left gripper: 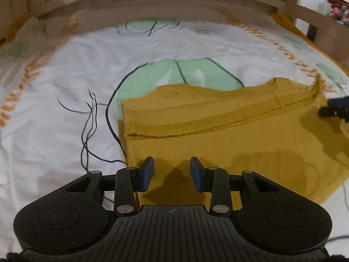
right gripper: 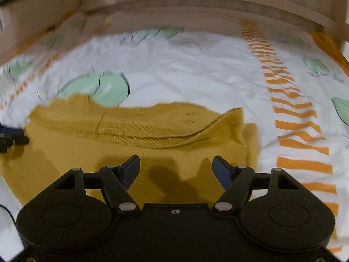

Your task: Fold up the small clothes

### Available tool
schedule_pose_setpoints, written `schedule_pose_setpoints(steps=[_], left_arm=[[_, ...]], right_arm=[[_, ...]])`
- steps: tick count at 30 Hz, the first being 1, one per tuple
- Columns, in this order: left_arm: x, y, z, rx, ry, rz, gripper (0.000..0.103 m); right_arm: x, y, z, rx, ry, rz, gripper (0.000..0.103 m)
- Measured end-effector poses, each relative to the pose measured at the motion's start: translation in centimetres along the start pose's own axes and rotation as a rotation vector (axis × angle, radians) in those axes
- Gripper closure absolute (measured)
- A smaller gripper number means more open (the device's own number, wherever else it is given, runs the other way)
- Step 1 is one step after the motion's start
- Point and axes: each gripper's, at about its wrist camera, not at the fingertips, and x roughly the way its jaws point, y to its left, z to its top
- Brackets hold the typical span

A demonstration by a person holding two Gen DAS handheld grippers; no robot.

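Observation:
A mustard-yellow garment (left gripper: 229, 139) lies on the bed, its far part folded back over the near part so a ribbed hem runs across the middle. My left gripper (left gripper: 172, 163) hangs open just above the garment's near left corner, with nothing between its blue pads. In the right wrist view the same garment (right gripper: 130, 135) fills the lower middle, and my right gripper (right gripper: 176, 163) stands wide open over its near right part, holding nothing. Each gripper shows at the edge of the other's view: the right gripper (left gripper: 336, 108) at far right, the left gripper (right gripper: 11, 136) at far left.
The garment rests on a white bedsheet (left gripper: 65, 69) printed with green leaves and orange stripes (right gripper: 303, 137). A wooden bed rail (left gripper: 152, 2) curves along the far side. A thin dark cable (right gripper: 8, 214) lies at the lower left.

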Motion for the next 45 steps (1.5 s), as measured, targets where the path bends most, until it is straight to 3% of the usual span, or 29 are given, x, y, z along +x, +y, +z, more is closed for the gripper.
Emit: schedule_pose_setpoints(steps=[5,8,13,17,24,29,32,35,39,41,45], left_arm=[[3.2,1.4,2.9,-0.047,0.023,0.016,0.068],[4.7,2.2,4.7,-0.073,0.016,0.045,0.068],[5.0,4.5,7.3,-0.244,-0.024,0.08,0.068],[2.7,4.7,8.2,-0.261,-0.06,0.08,0.068],[-0.7,1.1,5.0,-0.17,-0.014,-0.008,0.06],[-1.8,-1.7,0.2,-0.067,0.041,-0.023,0.06],[-1.8,-2.2,-2.5,-0.053,0.084,-0.019,0.06],[-2.3,-2.4,-4.6,-0.048,0.07,0.002,0.051],[-2.2,-2.0,-5.3,-0.106,0.059,0.0,0.045],[-1.9,-1.9,-5.4,-0.124,0.058,-0.006,0.042],[-1.9,-2.0,-5.5,-0.148,0.065,-0.005,0.035]], right_arm=[[3.1,0.1,1.6,-0.023,0.062,-0.036,0.027],[4.7,-0.9,3.0,0.027,0.066,-0.048,0.026],[5.1,-3.5,5.0,0.18,0.01,-0.066,0.026],[3.1,-4.8,5.2,0.245,-0.049,-0.04,0.025],[-1.1,-4.2,1.3,0.22,-0.048,0.041,0.021],[-3.5,-3.2,-3.7,0.172,0.008,-0.001,0.021],[-4.2,-3.1,-7.4,0.176,0.073,-0.02,0.021],[-5.7,-3.3,-9.7,0.202,0.028,-0.022,0.02],[-6.6,-3.5,-10.3,0.237,0.018,-0.008,0.019],[-6.9,-4.1,-9.9,0.283,-0.004,0.035,0.017],[-6.7,-6.3,-10.0,0.487,-0.083,0.204,0.007]])
